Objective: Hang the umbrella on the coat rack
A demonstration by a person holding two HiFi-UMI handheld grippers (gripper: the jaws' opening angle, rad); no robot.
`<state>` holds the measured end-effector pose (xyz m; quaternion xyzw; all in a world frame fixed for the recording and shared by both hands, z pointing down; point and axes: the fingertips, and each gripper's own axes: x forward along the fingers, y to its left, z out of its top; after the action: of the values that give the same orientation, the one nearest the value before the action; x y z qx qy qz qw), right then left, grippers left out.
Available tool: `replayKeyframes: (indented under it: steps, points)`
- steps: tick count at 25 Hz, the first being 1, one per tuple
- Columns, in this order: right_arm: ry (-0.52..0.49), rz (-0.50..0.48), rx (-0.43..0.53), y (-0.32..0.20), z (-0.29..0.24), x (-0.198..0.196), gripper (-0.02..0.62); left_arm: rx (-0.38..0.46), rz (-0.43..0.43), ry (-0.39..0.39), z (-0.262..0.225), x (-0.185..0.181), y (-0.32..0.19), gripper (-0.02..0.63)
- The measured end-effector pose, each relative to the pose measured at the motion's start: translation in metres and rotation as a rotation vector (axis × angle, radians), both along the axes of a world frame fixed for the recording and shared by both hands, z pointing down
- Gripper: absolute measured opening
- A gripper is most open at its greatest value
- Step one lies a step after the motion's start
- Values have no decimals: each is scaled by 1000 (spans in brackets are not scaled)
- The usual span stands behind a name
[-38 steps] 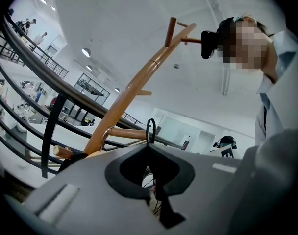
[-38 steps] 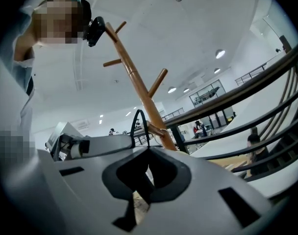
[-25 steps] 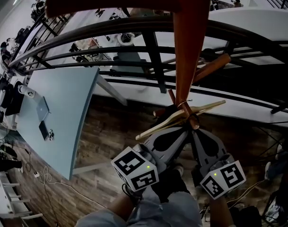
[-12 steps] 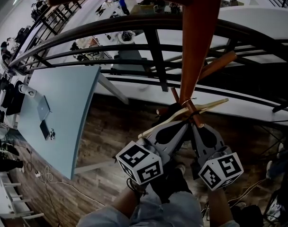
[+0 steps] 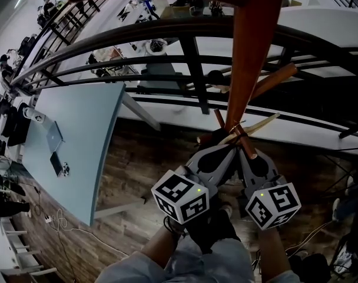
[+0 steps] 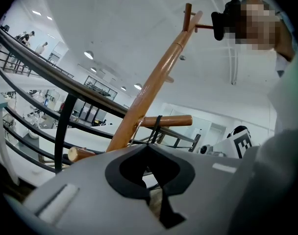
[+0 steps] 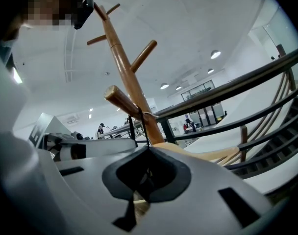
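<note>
While both tools sit side by side close against the coat rack (image 5: 249, 58), my left tool (image 6: 148, 146) is clamped shut on the pale wooden umbrella handle (image 5: 258, 124), and my right tool (image 7: 149, 149) is closed on the same handle just beside it. The handle lies crosswise against the rack's pole, poking out to my right, and a thin black cord (image 6: 157, 126) runs up from the jaws and loops around a short peg (image 6: 171, 121). A dark railing (image 5: 191, 75) curves behind the rack, with a pale blue counter (image 5: 85, 134) well off to my left.
</note>
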<state>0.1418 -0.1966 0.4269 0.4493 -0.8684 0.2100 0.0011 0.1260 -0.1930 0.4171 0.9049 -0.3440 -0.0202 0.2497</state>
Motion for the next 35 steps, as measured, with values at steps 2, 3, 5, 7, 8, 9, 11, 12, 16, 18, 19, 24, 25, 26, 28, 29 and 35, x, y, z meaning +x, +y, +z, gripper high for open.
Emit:
replayKeyframes:
  steps: [2, 3, 5, 7, 8, 9, 11, 12, 16, 18, 19, 24, 25, 26, 28, 29, 35]
  points:
    - [9, 5, -1, -1, 1, -1, 2, -5, 3, -1, 2, -1, -2, 5]
    - [11, 10, -2, -2, 2, -1, 2, -6, 7, -3, 3, -1, -2, 5]
    - [16, 18, -3, -4, 4, -1, 2, -4, 16, -13, 5, -1, -3, 5]
    - [24, 23, -2, -5, 5, -1, 2, -2, 26, -24, 5, -1, -4, 5]
    - [31, 24, 0, -5, 6, -1, 2, -4, 29, -28, 6, -1, -5, 6]
    - [38, 25, 2, -5, 6, -2, 2, -5, 33, -30, 6, -1, -5, 6]
    - [51, 28, 5, -6, 8, -2, 2, -1, 39, -47, 8, -1, -6, 6]
    - [54, 32, 5, -7, 9, -2, 2, 6, 41, -64, 8, -1, -7, 6]
    - [65, 48, 3, -9, 10, 0, 2, 9, 46, -97, 9, 1, -9, 8]
    - [75, 54, 4, -11, 10, 1, 2, -2, 50, -92, 10, 2, -10, 6]
    - [78, 56, 5, -11, 10, 1, 3, -7, 53, -91, 10, 2, -10, 6]
    - [88, 63, 8, -13, 11, 0, 3, -14, 60, -104, 11, 1, -12, 6]
    - [90, 64, 8, -13, 11, 0, 3, -17, 62, -102, 11, 1, -12, 6]
    - [91, 65, 7, -14, 11, 1, 3, -22, 64, -98, 11, 2, -12, 6]
    - [87, 67, 5, -13, 10, 1, 3, -31, 67, -96, 10, 2, -11, 6]
    - [82, 68, 4, -13, 9, 1, 3, -31, 68, -99, 9, 2, -10, 6]
    - [73, 61, 14, -13, 2, -1, 3, -32, 74, -93, 3, -1, -9, 6]
